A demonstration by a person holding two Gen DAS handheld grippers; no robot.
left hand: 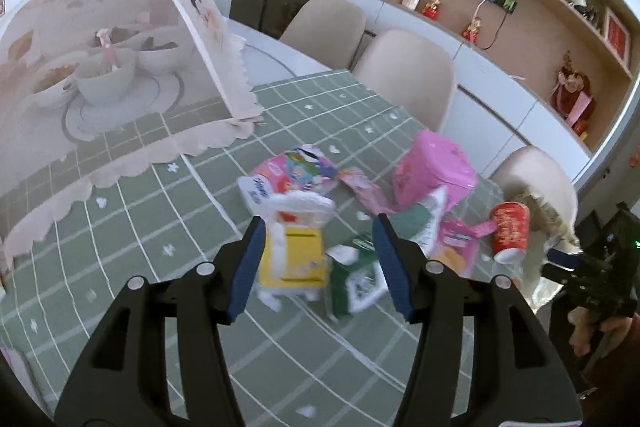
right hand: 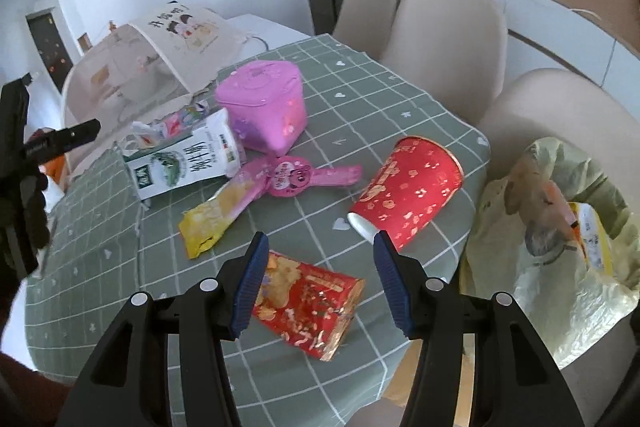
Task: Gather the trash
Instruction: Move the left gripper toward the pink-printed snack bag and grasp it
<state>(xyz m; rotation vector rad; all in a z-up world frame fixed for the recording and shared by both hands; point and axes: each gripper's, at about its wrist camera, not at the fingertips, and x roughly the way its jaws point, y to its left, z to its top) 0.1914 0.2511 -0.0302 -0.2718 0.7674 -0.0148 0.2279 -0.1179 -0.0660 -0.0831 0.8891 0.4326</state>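
Trash lies on a green checked tablecloth (left hand: 160, 211). My left gripper (left hand: 320, 259) is open above a yellow and white wrapper (left hand: 294, 259), with a green milk carton (left hand: 356, 279) beside it. Behind them lie a colourful tissue pack (left hand: 296, 171), a pink box (left hand: 432, 171) and a red paper cup (left hand: 510, 235). My right gripper (right hand: 320, 275) is open over a red snack packet (right hand: 308, 307). The red cup (right hand: 412, 187) lies on its side just beyond the right finger. A yellow plastic bag (right hand: 552, 267) with trash in it hangs at the table's right edge.
A mesh food cover (left hand: 100, 59) over bowls stands at the far left of the table. Beige chairs (right hand: 444, 27) line the far side. The milk carton (right hand: 184, 163), the pink box (right hand: 264, 107), a pink fan-shaped wrapper (right hand: 296, 179) and a yellow wrapper (right hand: 212, 219) lie mid-table.
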